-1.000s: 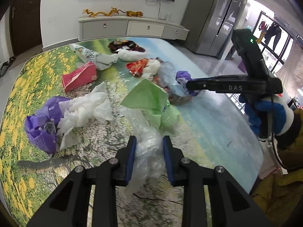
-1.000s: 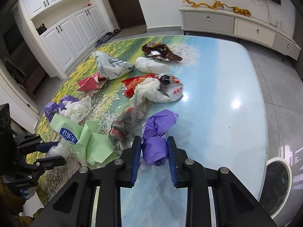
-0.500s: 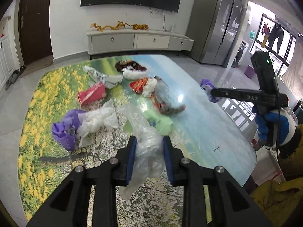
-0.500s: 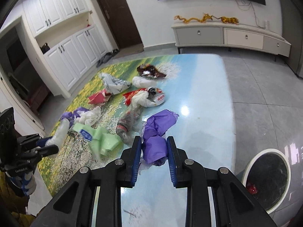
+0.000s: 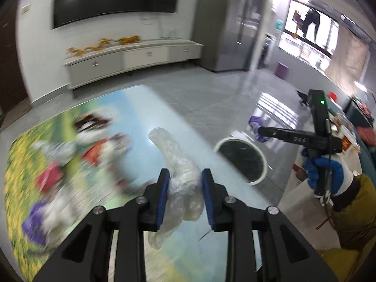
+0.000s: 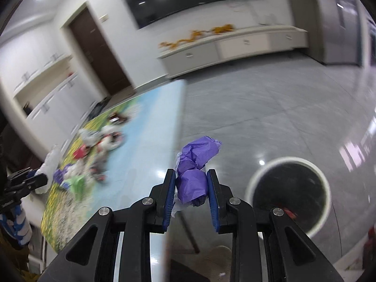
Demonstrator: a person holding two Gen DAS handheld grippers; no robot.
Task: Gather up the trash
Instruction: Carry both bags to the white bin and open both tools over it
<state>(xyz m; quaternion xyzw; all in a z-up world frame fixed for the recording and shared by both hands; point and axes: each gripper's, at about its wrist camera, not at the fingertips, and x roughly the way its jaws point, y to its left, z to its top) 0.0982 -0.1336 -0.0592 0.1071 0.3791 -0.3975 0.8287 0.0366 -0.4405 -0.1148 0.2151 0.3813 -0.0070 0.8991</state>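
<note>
Littering table (image 5: 141,108), wrappers (image 5: 98,145), bin (image 6: 289,195) beyond edge

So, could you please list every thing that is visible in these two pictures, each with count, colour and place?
Crumpled clear plastic bag: one, transparent, clamped in the left gripper.
Crumpled purple paper wad: one, purple, clamped in the right gripper.
Round bin: one, white rim, dark inside, on the floor beside the table.
Table with printed landscape top: one, green, yellow and blue.
Remaining trash: several blurred pieces, red, white, purple, on the table.
Low sideboard: one, pale, at the wall.
Wall screen: one, black.
Left gripper: black, blue pads.
Right gripper: black, blue pads.
</note>
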